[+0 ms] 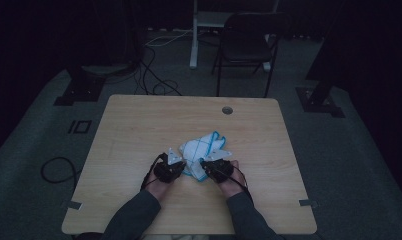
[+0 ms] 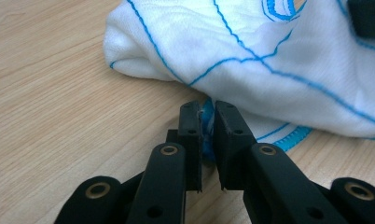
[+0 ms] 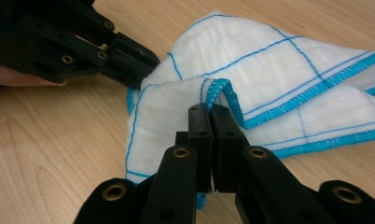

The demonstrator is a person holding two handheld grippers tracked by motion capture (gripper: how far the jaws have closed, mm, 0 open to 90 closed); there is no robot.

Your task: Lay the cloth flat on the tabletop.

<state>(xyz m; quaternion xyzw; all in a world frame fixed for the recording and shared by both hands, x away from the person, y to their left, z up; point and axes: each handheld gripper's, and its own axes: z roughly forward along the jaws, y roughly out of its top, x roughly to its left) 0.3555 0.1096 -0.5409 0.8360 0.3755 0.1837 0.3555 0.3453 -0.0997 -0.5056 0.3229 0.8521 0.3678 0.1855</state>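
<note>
A white cloth (image 1: 201, 147) with blue grid lines and a blue stitched hem lies crumpled near the table's front middle. My left gripper (image 1: 181, 167) is at the cloth's near left side, and in the left gripper view its jaws (image 2: 208, 112) are pinched on a blue hem fold of the cloth (image 2: 269, 60). My right gripper (image 1: 205, 166) is at the near right side. Its jaws (image 3: 210, 112) are shut on a raised loop of the hem of the cloth (image 3: 269, 60). The left gripper (image 3: 129, 60) reaches the cloth's far corner in the right gripper view.
The light wooden table (image 1: 139, 125) has a round cable hole (image 1: 227, 110) near its far edge. A dark folding chair (image 1: 246, 47) stands beyond the table, and cables (image 1: 56, 170) lie on the grey floor to the left.
</note>
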